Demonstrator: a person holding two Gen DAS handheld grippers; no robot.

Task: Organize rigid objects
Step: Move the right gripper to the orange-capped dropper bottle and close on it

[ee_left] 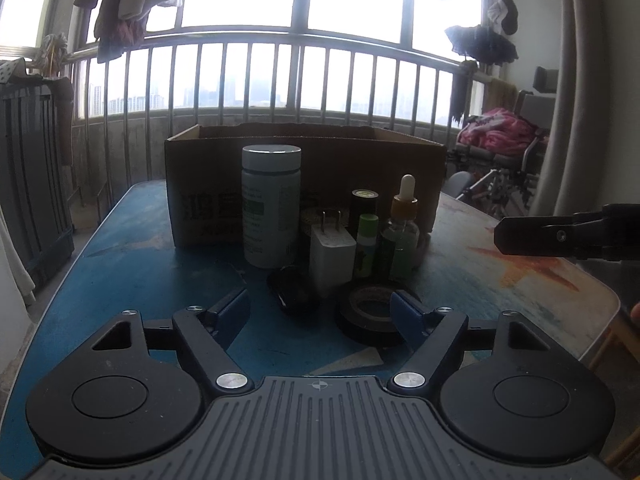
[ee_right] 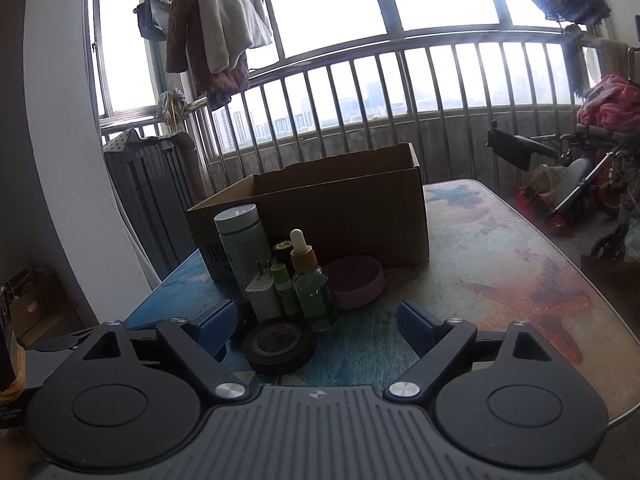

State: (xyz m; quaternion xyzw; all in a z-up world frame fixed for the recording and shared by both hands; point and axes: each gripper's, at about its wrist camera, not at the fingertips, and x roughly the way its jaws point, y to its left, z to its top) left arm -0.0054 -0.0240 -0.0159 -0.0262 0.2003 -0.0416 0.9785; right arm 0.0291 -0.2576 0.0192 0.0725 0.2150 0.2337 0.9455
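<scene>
An open cardboard box (ee_left: pixel 304 148) (ee_right: pixel 344 200) stands at the back of the table. In front of it stand a tall white pill bottle (ee_left: pixel 271 208) (ee_right: pixel 244 248), a white plug charger (ee_left: pixel 331 258) (ee_right: pixel 262 296), a small green tube (ee_left: pixel 367 246) (ee_right: pixel 286 288), a dark cylinder (ee_left: pixel 363 202), a green dropper bottle (ee_left: pixel 402 236) (ee_right: pixel 314 292) and a black tape roll (ee_left: pixel 370 314) (ee_right: pixel 280 346). A black oval object (ee_left: pixel 292 288) lies by the charger. A purple bowl (ee_right: pixel 358 282) sits beside the dropper. My left gripper (ee_left: pixel 320 308) and right gripper (ee_right: pixel 316 322) are open and empty, just short of the cluster.
The table (ee_right: pixel 520 272) has a blue and orange printed top. A metal railing (ee_left: pixel 280 76) and windows run behind it. A dark radiator (ee_left: pixel 28 184) stands left, a stroller with pink cloth (ee_right: pixel 600 152) right. The right gripper's side shows in the left wrist view (ee_left: pixel 560 236).
</scene>
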